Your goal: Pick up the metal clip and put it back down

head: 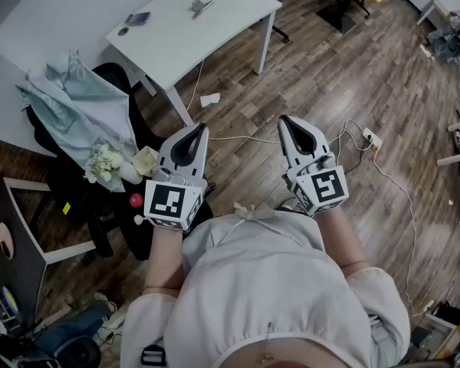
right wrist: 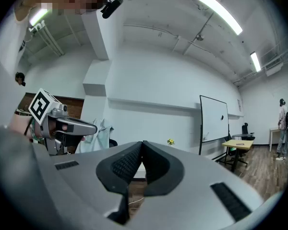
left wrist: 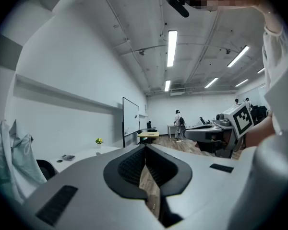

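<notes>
The metal clip (head: pixel 202 7) lies on the far part of a white table (head: pixel 215 37) at the top of the head view, well ahead of both grippers. I hold my left gripper (head: pixel 197 129) (left wrist: pixel 145 147) and my right gripper (head: pixel 286 119) (right wrist: pixel 142 144) level and side by side over the wooden floor, close to my body. Both have their jaws closed tip to tip with nothing between them. Each gripper view also catches the other gripper off to one side.
A calculator (head: pixel 138 19) and a small dark round object (head: pixel 123 31) share the table. On my left, a black chair carries a pale green cloth (head: pixel 69 90) and flowers (head: pixel 103 161). Cables and a power strip (head: pixel 370 137) lie on the floor to the right.
</notes>
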Motion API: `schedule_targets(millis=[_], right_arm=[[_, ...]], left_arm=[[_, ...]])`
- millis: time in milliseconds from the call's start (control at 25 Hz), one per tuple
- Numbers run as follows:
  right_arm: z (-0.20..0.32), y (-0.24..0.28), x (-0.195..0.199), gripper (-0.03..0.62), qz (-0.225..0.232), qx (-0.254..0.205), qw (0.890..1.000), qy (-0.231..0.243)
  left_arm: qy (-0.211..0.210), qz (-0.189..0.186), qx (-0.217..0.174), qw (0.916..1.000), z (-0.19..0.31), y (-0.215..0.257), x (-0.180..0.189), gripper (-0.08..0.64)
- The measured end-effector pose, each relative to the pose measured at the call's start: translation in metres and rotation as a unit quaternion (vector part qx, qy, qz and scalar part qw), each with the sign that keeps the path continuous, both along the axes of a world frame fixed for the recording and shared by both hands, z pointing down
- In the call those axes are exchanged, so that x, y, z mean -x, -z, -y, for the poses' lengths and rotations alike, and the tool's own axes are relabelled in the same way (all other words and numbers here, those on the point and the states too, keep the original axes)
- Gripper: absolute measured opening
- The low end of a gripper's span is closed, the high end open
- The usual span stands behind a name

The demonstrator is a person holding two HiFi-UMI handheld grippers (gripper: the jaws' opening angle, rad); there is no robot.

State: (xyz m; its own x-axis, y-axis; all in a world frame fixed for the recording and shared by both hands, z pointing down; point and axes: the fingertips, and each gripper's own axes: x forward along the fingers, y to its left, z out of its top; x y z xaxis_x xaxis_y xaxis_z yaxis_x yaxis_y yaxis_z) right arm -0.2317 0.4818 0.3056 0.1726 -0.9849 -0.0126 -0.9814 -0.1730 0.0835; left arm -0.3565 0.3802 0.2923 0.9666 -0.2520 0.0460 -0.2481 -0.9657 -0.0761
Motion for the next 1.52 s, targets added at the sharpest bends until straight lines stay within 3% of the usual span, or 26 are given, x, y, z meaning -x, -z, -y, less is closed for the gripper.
schedule_targets(millis=[520,680,720,840,920,1200,1520], right_arm=[[0.008,-0.009,0.004,0.002,0.005,0.008,1.000,-0.005],[0.011,-0.009,0.001,0.005,0.016,-0.008,1.000,-0.012],[0.013,-0.009,0.000,0.020,0.014,-0.012,1.000,-0.010],[0.022,-0.008,-0.004,0.381,0.006,-0.010,1.000,0.009],[0.026,-0.008,-0.013,0.432,0.004,-0.008,1.000,0.002],[0.048,-0.007,-0.051,0.459,0.010,-0.008,1.000,0.020],[0.106,-0.021,-0.127,0.457,0.036,0.003,0.996,0.087]], left_arm=[[-0.001,-0.006,0.009,0.9999,0.010,-0.002,0.004,0.019],[-0.001,-0.005,0.014,0.9999,0.015,-0.006,0.003,0.020],[0.000,-0.004,0.015,0.9999,0.017,-0.007,0.002,0.020],[0.004,-0.002,0.021,0.9998,0.024,-0.010,-0.002,0.020],[0.007,-0.001,0.026,0.9996,0.028,-0.013,-0.005,0.019],[0.028,0.003,0.027,0.9993,0.040,-0.013,-0.032,0.020],[0.105,0.016,0.030,0.9938,0.078,-0.020,-0.091,0.020]])
